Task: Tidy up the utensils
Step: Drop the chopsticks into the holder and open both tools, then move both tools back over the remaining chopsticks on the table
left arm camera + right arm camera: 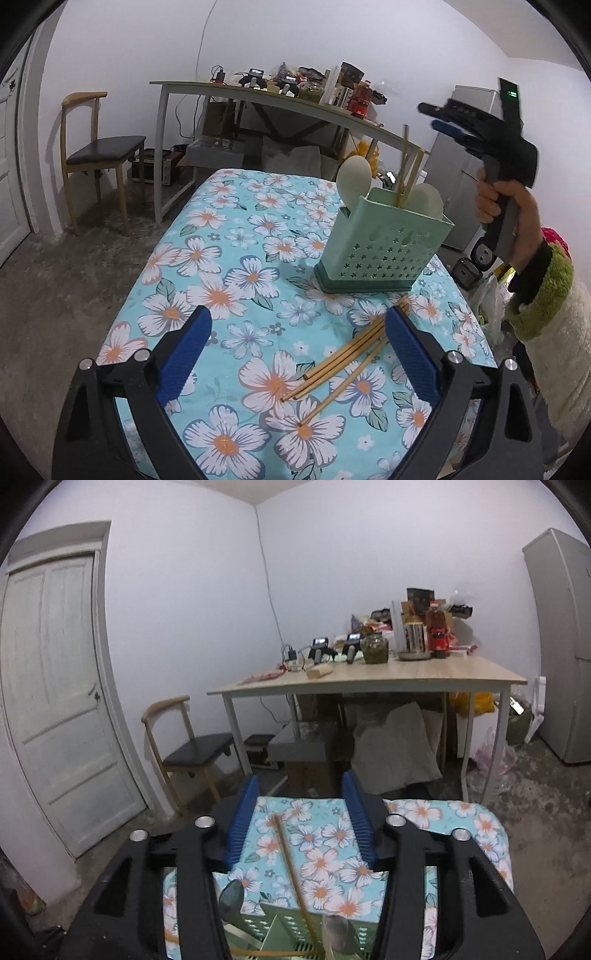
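A green star-punched utensil holder (380, 247) stands on the floral tablecloth (229, 266) and holds two pale spoons (354, 176) and upright chopsticks (406, 162). Several loose chopsticks (343, 363) lie on the cloth in front of it, just inside my left gripper's right finger. The left gripper (298, 317) hangs low over the cloth, open wide and holding nothing. A hand (498, 199) holds my right gripper (434, 117) high above the holder. In the right wrist view the right gripper (301, 779) is open. One chopstick (290, 860) stands free between its pads, rising from the holder (291, 928) below.
The table's far edge (258, 173) and right edge (476, 325) drop to a concrete floor. Beyond stand a cluttered wooden desk (369, 677), a chair (103, 147), a white door (55, 686) and a grey fridge (557, 646). A fuzzy green sleeve (543, 295) is at the right.
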`<action>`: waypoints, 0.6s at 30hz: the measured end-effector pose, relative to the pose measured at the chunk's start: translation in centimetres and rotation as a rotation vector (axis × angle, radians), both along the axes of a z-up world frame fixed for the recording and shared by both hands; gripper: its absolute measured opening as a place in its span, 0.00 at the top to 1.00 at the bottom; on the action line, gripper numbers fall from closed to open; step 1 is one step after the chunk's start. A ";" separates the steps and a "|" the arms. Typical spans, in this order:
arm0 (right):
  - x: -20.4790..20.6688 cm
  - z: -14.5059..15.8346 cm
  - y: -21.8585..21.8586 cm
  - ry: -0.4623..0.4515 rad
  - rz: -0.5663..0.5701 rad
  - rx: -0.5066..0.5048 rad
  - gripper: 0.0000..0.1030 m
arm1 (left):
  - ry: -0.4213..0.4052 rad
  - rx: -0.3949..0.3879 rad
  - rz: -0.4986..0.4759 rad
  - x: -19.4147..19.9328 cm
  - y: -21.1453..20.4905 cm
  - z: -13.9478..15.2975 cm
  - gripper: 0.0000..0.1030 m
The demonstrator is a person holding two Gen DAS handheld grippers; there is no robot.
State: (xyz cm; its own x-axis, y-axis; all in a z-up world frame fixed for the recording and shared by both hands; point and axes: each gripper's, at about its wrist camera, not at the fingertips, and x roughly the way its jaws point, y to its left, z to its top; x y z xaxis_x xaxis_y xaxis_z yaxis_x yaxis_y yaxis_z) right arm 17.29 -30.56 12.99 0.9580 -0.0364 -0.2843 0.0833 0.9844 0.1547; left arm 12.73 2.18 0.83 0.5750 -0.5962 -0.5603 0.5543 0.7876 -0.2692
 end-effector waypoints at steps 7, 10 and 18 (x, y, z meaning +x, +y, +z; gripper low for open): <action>-4.6 1.5 -1.9 -0.033 -0.033 0.129 0.45 | 0.004 -0.005 -0.003 -0.5 0.1 0.0 0.10; -7.1 0.8 -2.5 -0.018 -0.021 0.224 0.45 | 0.006 0.001 0.006 -0.8 0.2 -0.1 0.10; -10.0 -7.8 -1.5 0.264 0.033 0.523 0.45 | 0.045 0.046 0.060 -0.9 0.6 -1.4 0.10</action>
State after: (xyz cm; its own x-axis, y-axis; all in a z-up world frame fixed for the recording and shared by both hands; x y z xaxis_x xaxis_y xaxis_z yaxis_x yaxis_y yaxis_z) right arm 7.29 -32.03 5.15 0.8504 0.2017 -0.4859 0.1560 0.7853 0.5991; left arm 11.82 2.76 -0.59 0.5827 -0.5346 -0.6121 0.4941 0.8310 -0.2555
